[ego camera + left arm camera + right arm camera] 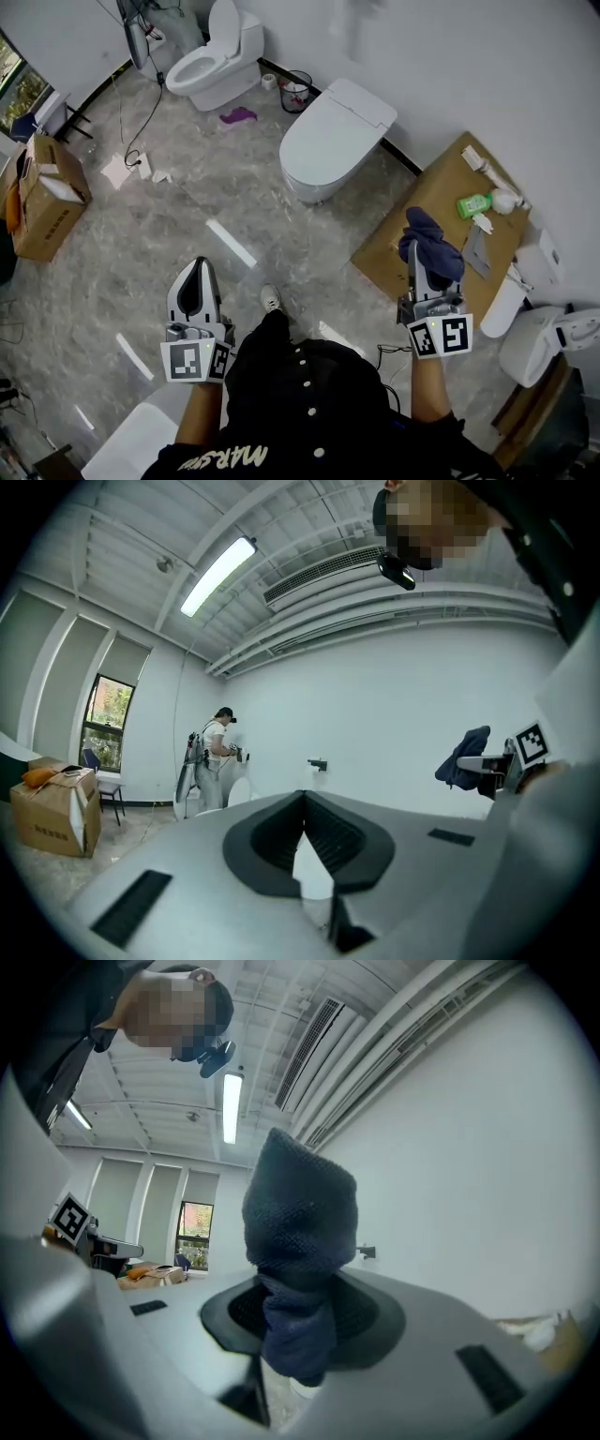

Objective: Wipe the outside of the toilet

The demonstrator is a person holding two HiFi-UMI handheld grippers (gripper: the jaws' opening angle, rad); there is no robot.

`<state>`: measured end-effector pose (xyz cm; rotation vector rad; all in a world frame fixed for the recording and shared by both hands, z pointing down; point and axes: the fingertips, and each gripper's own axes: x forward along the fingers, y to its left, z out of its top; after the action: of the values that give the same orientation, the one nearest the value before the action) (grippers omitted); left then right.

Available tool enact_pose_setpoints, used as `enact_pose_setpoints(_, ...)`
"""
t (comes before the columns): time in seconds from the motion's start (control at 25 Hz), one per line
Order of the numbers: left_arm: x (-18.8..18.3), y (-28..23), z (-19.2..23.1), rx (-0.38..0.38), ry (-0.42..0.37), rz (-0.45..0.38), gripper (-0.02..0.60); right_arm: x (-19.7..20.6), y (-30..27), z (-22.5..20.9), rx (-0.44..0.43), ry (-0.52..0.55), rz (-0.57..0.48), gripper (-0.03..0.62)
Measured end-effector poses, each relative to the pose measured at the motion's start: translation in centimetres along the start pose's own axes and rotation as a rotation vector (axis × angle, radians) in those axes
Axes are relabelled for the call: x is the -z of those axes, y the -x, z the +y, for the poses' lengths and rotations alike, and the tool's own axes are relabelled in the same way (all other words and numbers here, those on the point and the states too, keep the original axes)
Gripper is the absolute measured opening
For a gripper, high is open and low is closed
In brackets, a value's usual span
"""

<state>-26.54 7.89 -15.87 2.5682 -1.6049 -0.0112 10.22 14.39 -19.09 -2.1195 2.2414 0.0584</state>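
Note:
The white toilet (333, 141) with its lid down stands by the wall, ahead of me in the head view. My right gripper (419, 248) is shut on a dark blue cloth (427, 234), held up over the brown cardboard sheet, well short of the toilet. In the right gripper view the cloth (300, 1213) bunches up out of the right gripper (300, 1293). My left gripper (199, 267) hangs over the floor at lower left, shut with nothing in it. In the left gripper view the left gripper (305, 803) has its tips together, and the cloth (466, 757) shows at the right.
A second toilet (216, 61) stands at the back, with a person (211, 757) beside it. A cardboard sheet (412, 234) at the right carries a green bottle (475, 203). A cardboard box (47, 197) sits left; a bin (296, 91) and purple rag (238, 116) lie between the toilets.

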Motion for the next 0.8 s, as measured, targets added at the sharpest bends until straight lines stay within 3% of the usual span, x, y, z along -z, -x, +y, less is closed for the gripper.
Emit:
enact_pose_setpoints(0.2, -0.6, -4.0, 3.9, 0.023, -0.001, 0.010, 0.011, 1.0, -4.6, 1.8, 0.013, 0.001, 0.026, 0.124)
enact_pose_setpoints(0.4, 0.5, -6.8, 7.2, 0.050, 0.006, 0.051, 0.011, 2.3, -9.2, 5.2, -0.056, 0.061, 0.072, 0.124)
enact_pose_setpoints(0.8, 2.3, -11.5, 11.0, 0.064, 0.007, 0.109, 0.011, 4.3, -14.6, 5.5, -0.018, 0.053, 0.101, 0.124)
